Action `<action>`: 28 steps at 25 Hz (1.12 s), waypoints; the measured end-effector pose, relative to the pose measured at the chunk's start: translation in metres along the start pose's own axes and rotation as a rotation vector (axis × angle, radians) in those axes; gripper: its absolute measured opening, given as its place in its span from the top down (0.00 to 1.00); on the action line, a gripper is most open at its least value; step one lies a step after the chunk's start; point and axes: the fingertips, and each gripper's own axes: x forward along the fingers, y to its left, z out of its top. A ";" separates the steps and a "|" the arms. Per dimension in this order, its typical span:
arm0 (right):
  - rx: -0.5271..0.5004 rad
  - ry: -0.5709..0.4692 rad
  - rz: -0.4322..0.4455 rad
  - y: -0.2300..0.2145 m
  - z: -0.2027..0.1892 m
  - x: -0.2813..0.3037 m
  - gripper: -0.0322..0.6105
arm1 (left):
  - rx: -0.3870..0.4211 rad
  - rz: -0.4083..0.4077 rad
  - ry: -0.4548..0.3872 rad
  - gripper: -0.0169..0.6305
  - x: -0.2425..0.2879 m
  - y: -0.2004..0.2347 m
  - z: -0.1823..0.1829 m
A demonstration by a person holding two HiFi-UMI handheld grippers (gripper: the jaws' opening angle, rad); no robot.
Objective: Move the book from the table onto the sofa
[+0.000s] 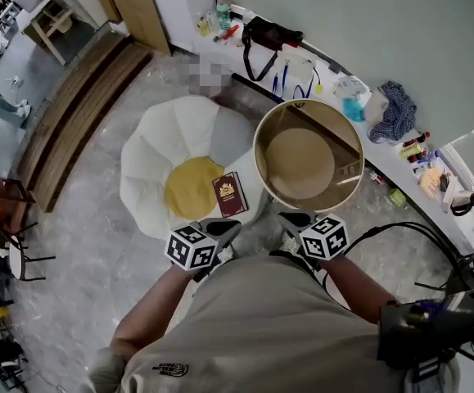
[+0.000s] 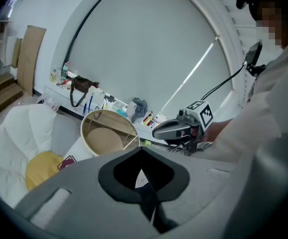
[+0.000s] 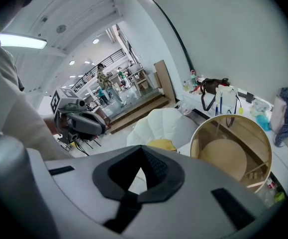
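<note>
Thin dark-red book [image 1: 229, 193], centre frame, on white petal-shaped sofa [image 1: 151, 154]: prob. light, stiff; pinch an edge. L gripper [image 1: 223, 228] & R gripper [image 1: 294, 218] clenched, empty.

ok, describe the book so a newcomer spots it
White petal-shaped sofa, left of the round glass-topped table. The book lies flat on it at the yellow cushion's right edge. Only dark red item there, gold emblem on its cover.
</note>
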 end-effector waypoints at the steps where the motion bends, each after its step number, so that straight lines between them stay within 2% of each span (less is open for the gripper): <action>1: -0.008 -0.008 -0.003 0.000 0.003 -0.005 0.93 | 0.007 -0.003 -0.002 0.96 0.000 -0.003 0.003; 10: -0.071 -0.042 -0.001 0.007 0.016 -0.019 0.93 | 0.046 0.001 -0.045 0.96 0.003 -0.012 0.023; 28: -0.123 -0.034 0.036 0.012 0.020 -0.014 0.93 | 0.008 0.044 -0.068 0.96 0.006 -0.004 0.015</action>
